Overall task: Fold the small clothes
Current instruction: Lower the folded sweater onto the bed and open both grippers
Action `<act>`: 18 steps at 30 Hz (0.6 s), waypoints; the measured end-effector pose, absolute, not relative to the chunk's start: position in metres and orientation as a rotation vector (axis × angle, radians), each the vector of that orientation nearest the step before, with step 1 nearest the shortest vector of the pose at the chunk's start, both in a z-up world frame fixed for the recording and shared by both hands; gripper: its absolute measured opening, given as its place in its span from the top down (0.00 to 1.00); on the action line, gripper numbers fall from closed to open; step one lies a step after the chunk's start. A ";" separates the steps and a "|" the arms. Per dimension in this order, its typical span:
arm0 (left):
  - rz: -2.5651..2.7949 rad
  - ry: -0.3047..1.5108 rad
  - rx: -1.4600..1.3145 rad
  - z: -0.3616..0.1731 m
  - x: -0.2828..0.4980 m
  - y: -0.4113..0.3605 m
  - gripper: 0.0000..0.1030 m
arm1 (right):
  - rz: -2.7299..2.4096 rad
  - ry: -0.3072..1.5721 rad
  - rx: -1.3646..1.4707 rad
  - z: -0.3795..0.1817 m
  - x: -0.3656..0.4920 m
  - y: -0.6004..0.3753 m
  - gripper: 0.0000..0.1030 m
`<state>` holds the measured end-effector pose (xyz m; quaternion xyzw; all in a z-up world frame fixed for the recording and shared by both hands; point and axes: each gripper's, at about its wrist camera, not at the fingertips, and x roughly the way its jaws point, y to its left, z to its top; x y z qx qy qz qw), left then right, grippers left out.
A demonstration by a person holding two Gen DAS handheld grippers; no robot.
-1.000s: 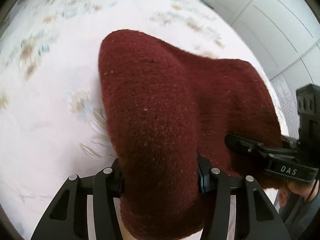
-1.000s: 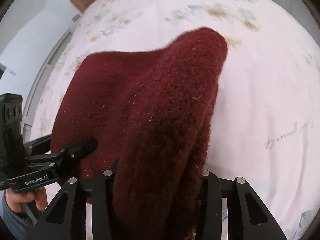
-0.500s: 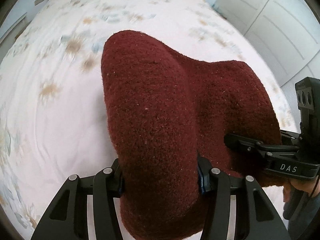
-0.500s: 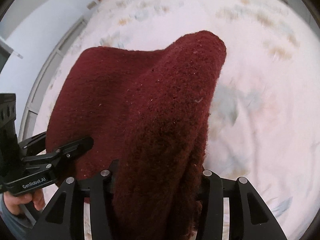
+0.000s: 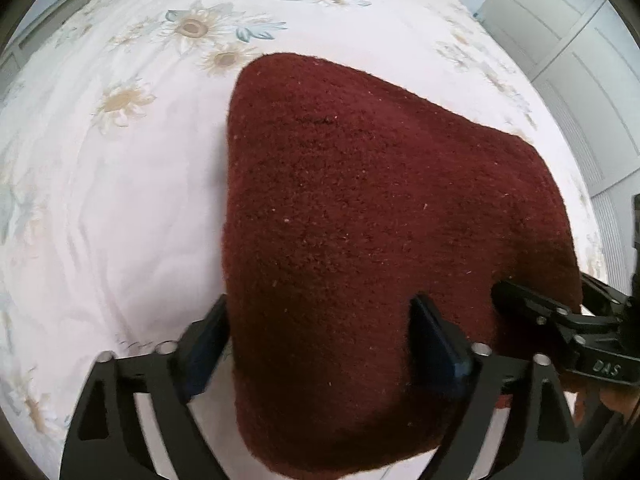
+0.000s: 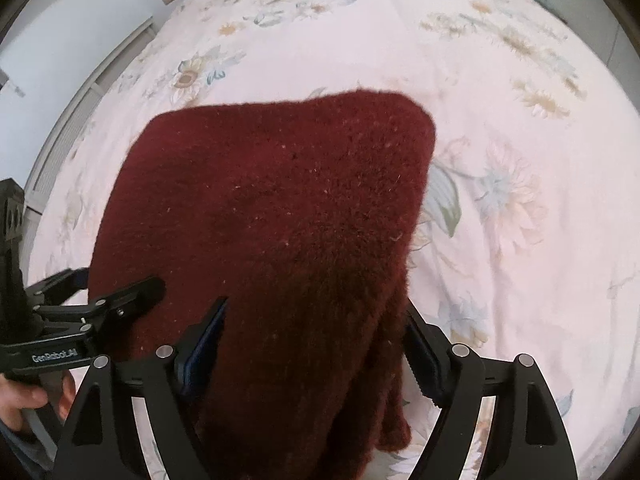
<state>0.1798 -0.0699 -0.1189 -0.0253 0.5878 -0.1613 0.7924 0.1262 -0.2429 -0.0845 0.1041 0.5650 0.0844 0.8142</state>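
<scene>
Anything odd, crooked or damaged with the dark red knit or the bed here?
Nothing stands out. The knit lies folded on the flowered bedspread, no damage visible; both grippers' jaws are opening around its near edge.

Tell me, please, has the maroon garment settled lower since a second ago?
Yes: the maroon garment has sunk and flattened onto the floral bedspread.

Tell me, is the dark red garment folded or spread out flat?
Folded: the dark red garment lies doubled on the bedspread, layered edges showing at its near corner.

One maroon knit garment [image 5: 360, 220], two grippers (both black), left gripper [image 5: 320, 340], right gripper [image 6: 316, 344], one floral bedspread [image 5: 120, 200]
</scene>
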 end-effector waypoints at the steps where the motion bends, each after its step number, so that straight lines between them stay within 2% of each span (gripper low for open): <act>1: -0.354 1.264 -0.059 -0.115 0.178 -0.068 0.05 | 0.171 1.196 0.211 -0.078 0.120 -0.244 0.18; 2: -0.362 1.265 -0.076 -0.105 0.176 -0.071 0.01 | 0.158 1.183 0.199 -0.074 0.118 -0.245 0.15; 3: -0.359 1.261 -0.083 -0.101 0.175 -0.070 0.01 | 0.153 1.172 0.190 -0.069 0.115 -0.247 0.12; 5: -0.349 1.235 -0.078 -0.089 0.167 -0.064 0.01 | 0.147 1.142 0.179 -0.057 0.108 -0.249 0.00; 11: -0.297 1.158 0.018 -0.057 0.147 -0.040 0.01 | 0.128 1.058 0.122 -0.037 0.086 -0.249 0.00; 18: -0.230 1.149 0.083 -0.092 0.160 -0.058 0.01 | 0.070 1.070 0.093 -0.070 0.093 -0.251 0.00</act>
